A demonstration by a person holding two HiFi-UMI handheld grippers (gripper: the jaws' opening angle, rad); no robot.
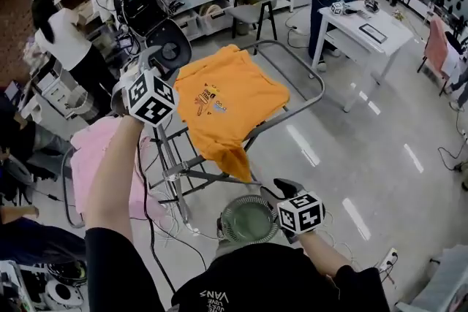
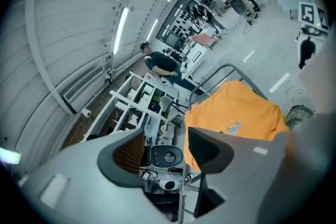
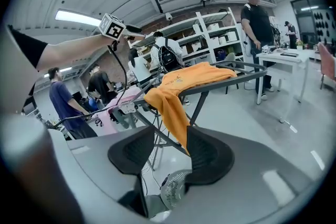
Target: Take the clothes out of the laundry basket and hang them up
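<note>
Drying rack ahead; bare floor to right.

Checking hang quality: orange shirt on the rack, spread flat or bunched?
Spread. The orange shirt lies flat across the rack top, print showing, one corner drooping over the near rail.

Left arm raised, left gripper high beside the drying rack, jaws apart, empty, right gripper low before the rack, jaws apart, empty
</note>
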